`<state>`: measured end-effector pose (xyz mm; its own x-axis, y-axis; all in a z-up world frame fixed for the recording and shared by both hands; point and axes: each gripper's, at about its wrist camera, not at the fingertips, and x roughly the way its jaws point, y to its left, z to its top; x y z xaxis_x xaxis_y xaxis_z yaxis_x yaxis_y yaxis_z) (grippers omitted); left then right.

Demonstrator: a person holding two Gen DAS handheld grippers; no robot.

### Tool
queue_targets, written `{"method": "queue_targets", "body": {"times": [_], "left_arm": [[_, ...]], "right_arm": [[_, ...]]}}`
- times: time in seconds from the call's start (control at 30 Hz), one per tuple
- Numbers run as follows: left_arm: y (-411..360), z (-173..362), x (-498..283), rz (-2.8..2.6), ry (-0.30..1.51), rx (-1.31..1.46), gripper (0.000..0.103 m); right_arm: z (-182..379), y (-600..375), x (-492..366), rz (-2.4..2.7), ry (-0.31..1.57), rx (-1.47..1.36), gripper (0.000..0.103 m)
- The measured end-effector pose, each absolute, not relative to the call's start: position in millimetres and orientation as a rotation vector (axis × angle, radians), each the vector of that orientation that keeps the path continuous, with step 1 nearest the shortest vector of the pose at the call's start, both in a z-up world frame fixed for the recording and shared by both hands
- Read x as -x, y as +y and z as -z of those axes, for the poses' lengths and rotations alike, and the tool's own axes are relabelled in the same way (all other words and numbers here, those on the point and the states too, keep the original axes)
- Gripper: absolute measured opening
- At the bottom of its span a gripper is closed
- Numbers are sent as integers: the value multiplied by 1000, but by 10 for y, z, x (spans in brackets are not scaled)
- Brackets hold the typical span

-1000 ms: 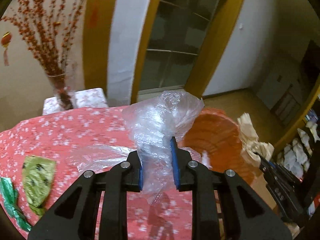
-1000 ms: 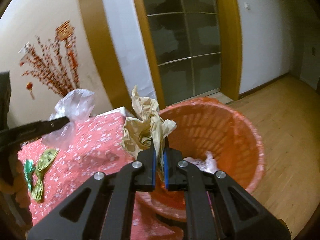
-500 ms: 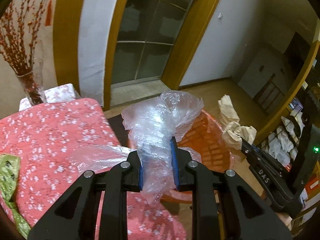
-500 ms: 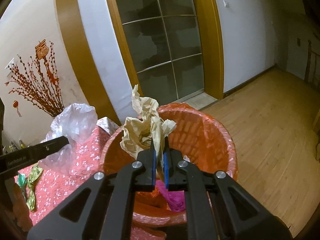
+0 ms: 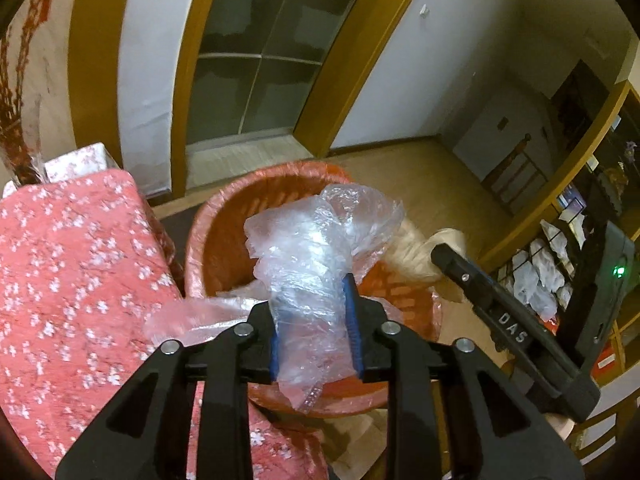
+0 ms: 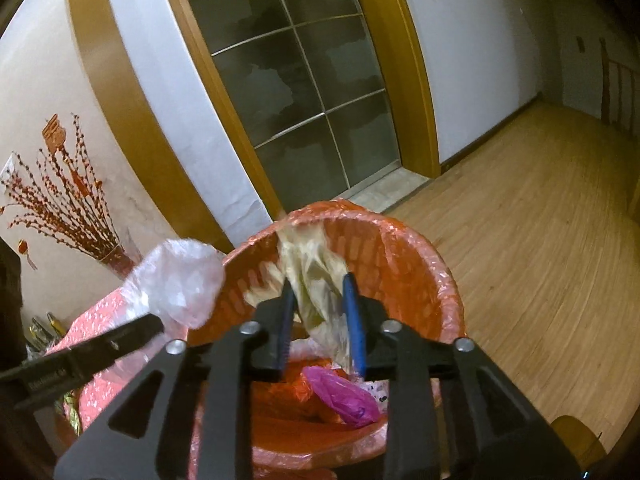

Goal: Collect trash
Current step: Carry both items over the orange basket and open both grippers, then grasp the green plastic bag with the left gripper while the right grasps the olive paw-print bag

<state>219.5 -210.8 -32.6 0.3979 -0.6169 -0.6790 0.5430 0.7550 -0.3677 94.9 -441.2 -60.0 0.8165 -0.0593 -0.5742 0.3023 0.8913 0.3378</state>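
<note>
Above the orange bin (image 6: 404, 248), the crumpled beige paper (image 6: 312, 276) is seen blurred between the right gripper (image 6: 320, 312), whose jaws have just been opening and no longer pinch it. The clear plastic bag (image 5: 316, 264) stands between the pads of the left gripper (image 5: 316, 328), whose jaws have also just been opening; whether it is still pressed cannot be told.

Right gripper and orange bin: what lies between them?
Beige crumpled paper, between jaws that have just been opening, above the bin; seen in the right wrist view.

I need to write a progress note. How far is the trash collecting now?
Done: a pink bag lies in the orange bin. In hand: right tool has just been opening, tan paper dropping in; left tool, also opening, has clear plastic between its pads over the bin. Remaining trash: not visible.
</note>
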Motion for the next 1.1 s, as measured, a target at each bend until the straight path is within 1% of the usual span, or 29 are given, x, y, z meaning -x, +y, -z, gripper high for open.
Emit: {"method": "queue_targets", "body": {"times": [0.07,0.23,0.3,0.4,0.47,0.53,0.57,0.63,0.67,0.7,0.77,0.9,1.1], "left_arm": [[-2122,391,-2210,730,918,88,33],[-2082,453,-2228,714,941,100,50],[-2066,449,-2228,715,946,106,52],[-2044,431,-2208,708,940,97,53],[-1983,396,-2173,692,923,92,56],[-1923,365,-2138,667,902,87,62],[-1882,349,-2120,653,890,82,63],[-1740,310,-2070,618,865,74,68],[-1686,297,-2060,605,857,71,68],[-1592,275,-2031,580,842,67,69],[-1378,232,-1965,530,811,65,71],[-925,168,-1845,418,751,60,77],[-174,126,-1685,213,689,59,80]], "right_arm": [[629,-4440,-938,205,592,-438,30],[682,-4507,-883,228,596,-450,33],[688,-4504,-862,237,594,-453,34],[678,-4466,-825,239,595,-441,34],[658,-4406,-823,242,597,-410,34],[642,-4335,-828,238,597,-385,39],[631,-4298,-825,233,595,-374,41],[599,-4199,-802,220,588,-355,53],[588,-4159,-798,213,582,-351,56],[575,-4102,-789,204,574,-348,62],[557,-3997,-784,187,567,-340,67],[522,-3606,-843,129,575,-265,69],[499,-2871,-885,-24,595,-191,69]]}}
